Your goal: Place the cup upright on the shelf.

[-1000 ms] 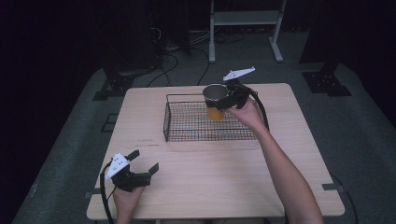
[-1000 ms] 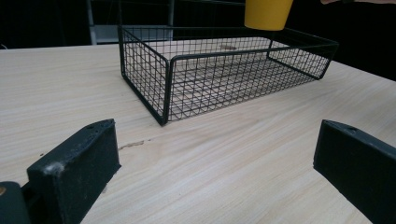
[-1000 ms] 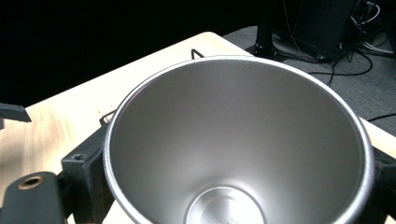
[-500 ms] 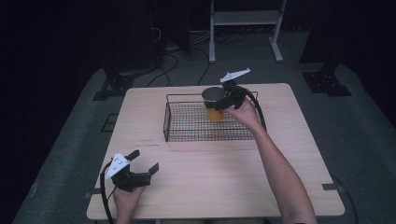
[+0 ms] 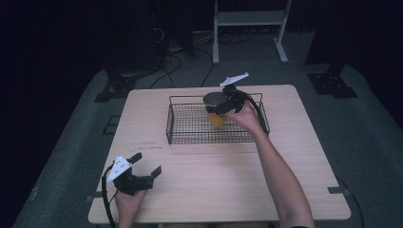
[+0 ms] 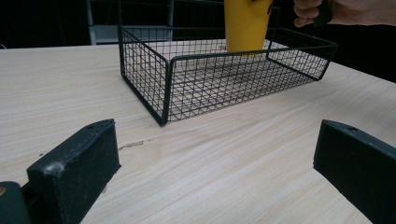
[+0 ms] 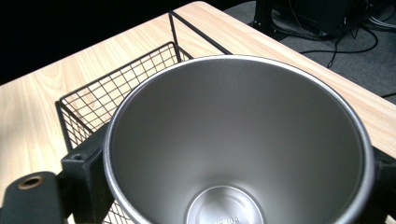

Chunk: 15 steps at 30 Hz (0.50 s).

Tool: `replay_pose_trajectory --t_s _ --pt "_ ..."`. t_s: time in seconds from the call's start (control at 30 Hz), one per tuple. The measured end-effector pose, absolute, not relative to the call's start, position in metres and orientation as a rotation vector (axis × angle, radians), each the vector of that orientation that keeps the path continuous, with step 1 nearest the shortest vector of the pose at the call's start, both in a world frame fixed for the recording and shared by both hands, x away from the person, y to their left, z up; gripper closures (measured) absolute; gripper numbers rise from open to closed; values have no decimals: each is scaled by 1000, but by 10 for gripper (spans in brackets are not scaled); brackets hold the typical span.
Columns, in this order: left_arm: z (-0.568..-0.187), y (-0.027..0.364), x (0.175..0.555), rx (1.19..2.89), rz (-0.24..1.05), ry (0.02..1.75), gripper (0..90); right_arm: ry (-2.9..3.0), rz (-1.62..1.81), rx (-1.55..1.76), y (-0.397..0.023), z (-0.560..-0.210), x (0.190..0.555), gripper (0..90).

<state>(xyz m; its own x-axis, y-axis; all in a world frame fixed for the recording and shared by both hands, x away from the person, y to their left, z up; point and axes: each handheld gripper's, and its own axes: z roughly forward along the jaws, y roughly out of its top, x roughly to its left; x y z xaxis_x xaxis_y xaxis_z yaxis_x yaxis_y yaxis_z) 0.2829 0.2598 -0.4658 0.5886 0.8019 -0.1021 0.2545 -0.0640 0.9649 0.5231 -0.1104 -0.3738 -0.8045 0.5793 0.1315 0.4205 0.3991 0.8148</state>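
Cup (image 5: 216, 110) first: yellow outside, bare steel inside, it stands upright in the wire basket (image 5: 190, 128), toward the basket's far right part, and the left gripper view shows its yellow wall (image 6: 245, 25) reaching down to the mesh floor, though you cannot quite tell from there whether the base rests on the mesh or hangs just above it. Your right gripper (image 5: 227, 100) has its jaws closed on the cup just below the rim, one on either side, as the right gripper view shows with the steel mouth (image 7: 238, 140) between the two black jaws. Your right hand (image 5: 244, 114) sits over the basket's right end. The basket stands on the far half of the wooden table (image 5: 294, 156). Your left gripper (image 5: 142, 168) lies well apart at the near left of the table, jaws spread wide and holding nothing, pointing toward the basket.
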Motion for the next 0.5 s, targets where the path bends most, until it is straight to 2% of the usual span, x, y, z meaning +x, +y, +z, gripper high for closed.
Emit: replay_pose_trajectory --t_s 0.5 --pt "-466 260 283 1617 570 902 0 2528 1328 904 -107 -393 533 96"
